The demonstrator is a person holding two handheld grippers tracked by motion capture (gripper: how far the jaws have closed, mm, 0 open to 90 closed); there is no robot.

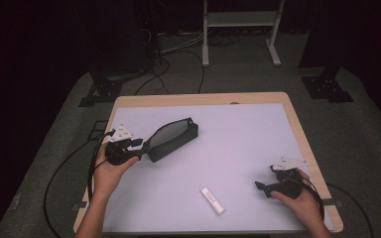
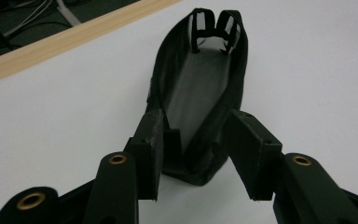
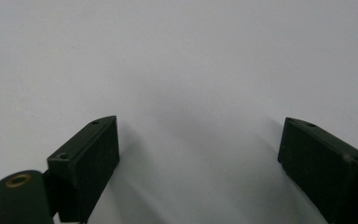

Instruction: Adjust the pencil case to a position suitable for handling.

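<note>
A black pouch (image 1: 171,135) with a grey lining lies on the white table top (image 1: 238,144), left of centre, its mouth gaping. My left gripper (image 1: 141,145) holds the pouch's near end. In the left gripper view the two jaws press on either side of the pouch (image 2: 200,93), and that end looks pinched narrower between them, at the left gripper (image 2: 196,154). A small white oblong object (image 1: 212,200) lies flat near the front edge. My right gripper (image 1: 260,187) rests low at the front right, to the right of the white object. Its jaws (image 3: 198,154) stand wide apart over bare table.
The table has a wooden rim (image 1: 198,98). Cables (image 1: 59,173) trail off its left side onto grey floor. A white frame's legs (image 1: 238,34) and black stand feet (image 1: 327,87) lie beyond the far edge.
</note>
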